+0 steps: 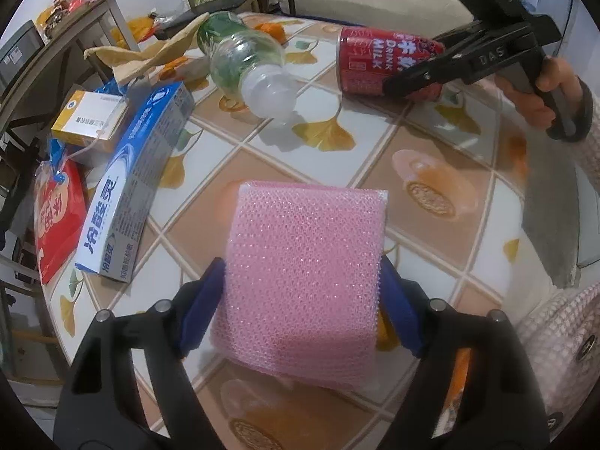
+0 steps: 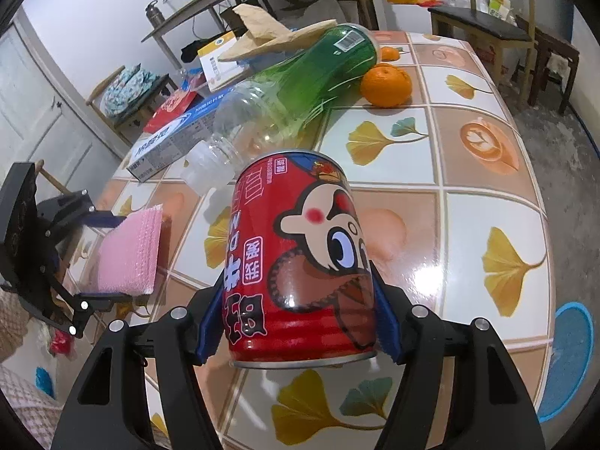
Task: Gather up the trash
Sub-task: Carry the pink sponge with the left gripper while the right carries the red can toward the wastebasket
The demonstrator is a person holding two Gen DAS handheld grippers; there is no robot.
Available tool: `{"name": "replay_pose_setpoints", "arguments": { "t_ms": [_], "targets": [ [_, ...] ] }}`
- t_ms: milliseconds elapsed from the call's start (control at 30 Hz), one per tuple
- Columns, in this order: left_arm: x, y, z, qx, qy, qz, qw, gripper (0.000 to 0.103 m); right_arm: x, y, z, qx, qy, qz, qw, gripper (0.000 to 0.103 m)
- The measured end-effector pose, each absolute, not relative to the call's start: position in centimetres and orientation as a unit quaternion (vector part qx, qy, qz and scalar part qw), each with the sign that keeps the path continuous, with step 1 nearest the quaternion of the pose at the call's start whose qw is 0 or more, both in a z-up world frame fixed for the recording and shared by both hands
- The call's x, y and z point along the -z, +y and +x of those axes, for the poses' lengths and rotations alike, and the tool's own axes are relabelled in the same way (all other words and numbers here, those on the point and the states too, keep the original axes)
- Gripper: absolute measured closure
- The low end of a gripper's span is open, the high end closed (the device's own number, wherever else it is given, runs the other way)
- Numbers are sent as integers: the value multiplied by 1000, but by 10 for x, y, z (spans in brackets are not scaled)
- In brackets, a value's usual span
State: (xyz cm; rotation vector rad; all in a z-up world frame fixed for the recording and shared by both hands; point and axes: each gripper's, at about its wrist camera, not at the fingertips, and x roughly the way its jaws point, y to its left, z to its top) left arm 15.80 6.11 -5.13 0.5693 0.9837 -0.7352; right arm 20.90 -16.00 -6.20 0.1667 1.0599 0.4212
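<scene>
Jaws clamp pink sponge and red can.

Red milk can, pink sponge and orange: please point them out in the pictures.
Red milk can [image 2: 300, 262]: right wrist view, middle of its printed side.
Pink sponge [image 1: 303, 273]: left wrist view, middle of its mesh top.
Orange [image 2: 386, 82]: right wrist view, centre of its peel.

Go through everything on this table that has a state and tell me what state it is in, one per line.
Red milk can: on its side, gripped by right gripper.
Pink foam sheet: folded, between the left gripper fingers, pads at its edges.
Plastic bottle: on its side, looks empty, capped.
Toothpaste box: lying flat.
Orange: whole, unpeeled.
</scene>
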Motion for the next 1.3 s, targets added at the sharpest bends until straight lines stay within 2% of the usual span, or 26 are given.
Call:
{"name": "replay_pose_setpoints", "arguments": {
  "t_ms": [400, 633, 800, 933, 1133, 1200, 1267, 1300],
  "targets": [
    [20, 31, 153, 352, 423, 216, 806, 28, 41, -196, 180, -189, 465, 122, 856, 39],
    [20, 2, 156, 367, 421, 218, 800, 28, 48, -209, 173, -187, 469, 137, 852, 39],
    [28, 6, 158, 358, 437, 210, 798, 28, 56, -205, 178, -188, 499, 121, 837, 39],
    [34, 15, 163, 352, 448, 197, 798, 28, 61, -198, 189, -196, 540, 101, 812, 27],
    [39, 22, 169, 350, 454, 180, 800, 28, 60, -177, 206, -201, 593, 33, 779, 26],
    [42, 23, 171, 350, 457, 174, 799, 28, 60, -174, 211, -199, 601, 25, 774, 27],
    [45, 24, 173, 351, 459, 168, 799, 28, 60, -174, 215, -203, 608, 38, 766, 39],
    [46, 24, 173, 352, 459, 166, 799, 28, 60, -174, 215, -200, 608, 41, 767, 39]
  ]
}}
